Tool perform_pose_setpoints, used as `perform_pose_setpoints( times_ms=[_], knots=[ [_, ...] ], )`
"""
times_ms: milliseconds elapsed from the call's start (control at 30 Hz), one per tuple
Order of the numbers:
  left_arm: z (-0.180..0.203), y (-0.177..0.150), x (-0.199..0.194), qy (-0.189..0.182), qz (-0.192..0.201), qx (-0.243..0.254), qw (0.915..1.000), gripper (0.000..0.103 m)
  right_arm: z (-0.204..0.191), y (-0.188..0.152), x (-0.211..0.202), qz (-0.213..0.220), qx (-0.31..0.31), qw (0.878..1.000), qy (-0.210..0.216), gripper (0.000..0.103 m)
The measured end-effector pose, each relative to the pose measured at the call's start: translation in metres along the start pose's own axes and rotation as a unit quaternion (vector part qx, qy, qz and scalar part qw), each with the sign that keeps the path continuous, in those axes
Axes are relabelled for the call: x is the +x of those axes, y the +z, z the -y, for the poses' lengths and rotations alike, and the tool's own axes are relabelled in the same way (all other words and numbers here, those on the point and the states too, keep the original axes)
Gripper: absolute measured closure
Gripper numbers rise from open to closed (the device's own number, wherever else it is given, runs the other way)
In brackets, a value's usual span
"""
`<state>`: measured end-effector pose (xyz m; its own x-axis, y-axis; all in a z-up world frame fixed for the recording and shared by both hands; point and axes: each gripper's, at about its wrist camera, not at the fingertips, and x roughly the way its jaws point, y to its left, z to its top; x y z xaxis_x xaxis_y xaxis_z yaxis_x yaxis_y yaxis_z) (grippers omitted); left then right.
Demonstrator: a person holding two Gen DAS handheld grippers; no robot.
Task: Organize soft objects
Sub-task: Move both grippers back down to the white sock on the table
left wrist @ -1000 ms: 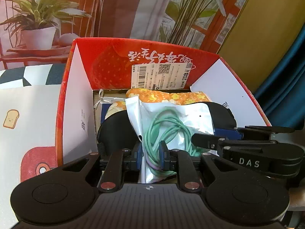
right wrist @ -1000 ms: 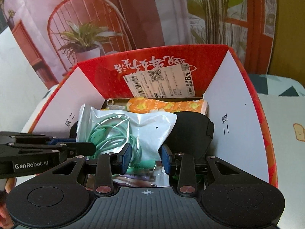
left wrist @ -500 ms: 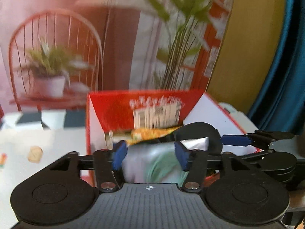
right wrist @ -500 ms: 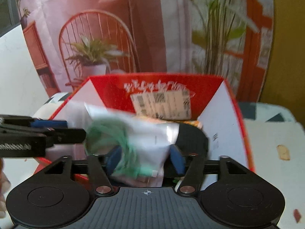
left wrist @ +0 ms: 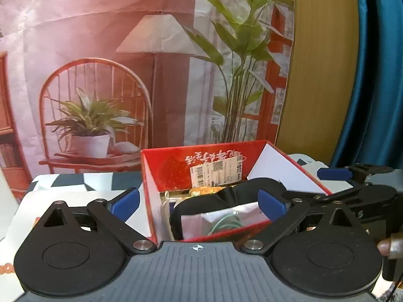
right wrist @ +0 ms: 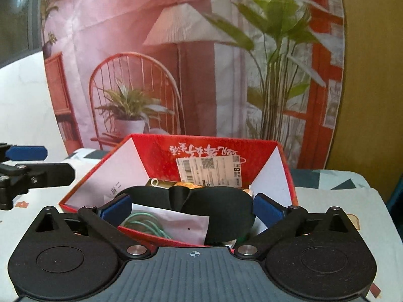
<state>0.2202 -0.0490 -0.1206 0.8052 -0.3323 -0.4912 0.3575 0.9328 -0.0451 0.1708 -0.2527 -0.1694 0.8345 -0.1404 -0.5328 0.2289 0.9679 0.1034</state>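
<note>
Both claws were spread wide and held nothing: the left gripper and the right gripper hovered at the near edge of the red box. Inside it, nearest, lay a white pouch with a green cable coiled inside, a black eye mask draped behind it, and an orange cloth against the far wall below a shipping label. Behind the box hung a printed backdrop.

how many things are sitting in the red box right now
3 identifiable: a black eye mask draped across the middle, a clear bag with a green cable at the front, and an orange patterned item at the back. More may be hidden underneath.
</note>
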Motion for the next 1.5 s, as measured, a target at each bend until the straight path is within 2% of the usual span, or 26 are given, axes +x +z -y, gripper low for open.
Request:
perform_pose_setpoints(
  times_ms=[167,400,567,700,833,933,1167,1300,1500],
  knots=[
    [-0.001,-0.017,-0.022,0.012,0.008,-0.01,0.9998,0.0,0.006,-0.013,-0.021,0.027,0.017,0.999,0.008,0.0],
    [-0.004,-0.042,-0.045,0.033,0.006,-0.021,0.9992,0.0,0.012,-0.037,-0.045,0.048,0.03,0.998,-0.028,0.0],
    [-0.002,-0.057,-0.056,0.038,0.005,-0.022,0.999,0.0,0.01,-0.058,-0.059,0.054,0.036,0.998,-0.027,0.0],
    [-0.001,-0.073,-0.062,0.033,-0.007,-0.035,0.9988,0.0,0.005,-0.075,-0.069,0.054,0.038,0.998,-0.016,0.0],
    [-0.001,-0.093,-0.065,0.03,-0.026,-0.047,0.9981,0.0,-0.002,-0.094,-0.078,0.057,0.027,0.997,-0.043,0.0],
    [0.001,-0.107,-0.067,0.03,-0.039,-0.05,0.9975,0.0,-0.006,-0.108,-0.082,0.049,0.02,0.997,-0.059,0.0],
    [0.001,-0.128,-0.059,0.011,-0.077,-0.067,0.9947,0.0,-0.011,-0.141,-0.082,0.014,0.014,0.999,-0.051,0.0],
    [0.002,-0.136,-0.051,0.015,-0.095,-0.063,0.9933,0.0,-0.015,-0.156,-0.08,-0.017,0.013,0.999,-0.041,0.0],
    [-0.016,-0.146,-0.041,0.028,-0.124,-0.105,0.9862,0.0,-0.025,-0.164,-0.082,-0.053,-0.023,0.997,-0.046,0.0]
  ],
)
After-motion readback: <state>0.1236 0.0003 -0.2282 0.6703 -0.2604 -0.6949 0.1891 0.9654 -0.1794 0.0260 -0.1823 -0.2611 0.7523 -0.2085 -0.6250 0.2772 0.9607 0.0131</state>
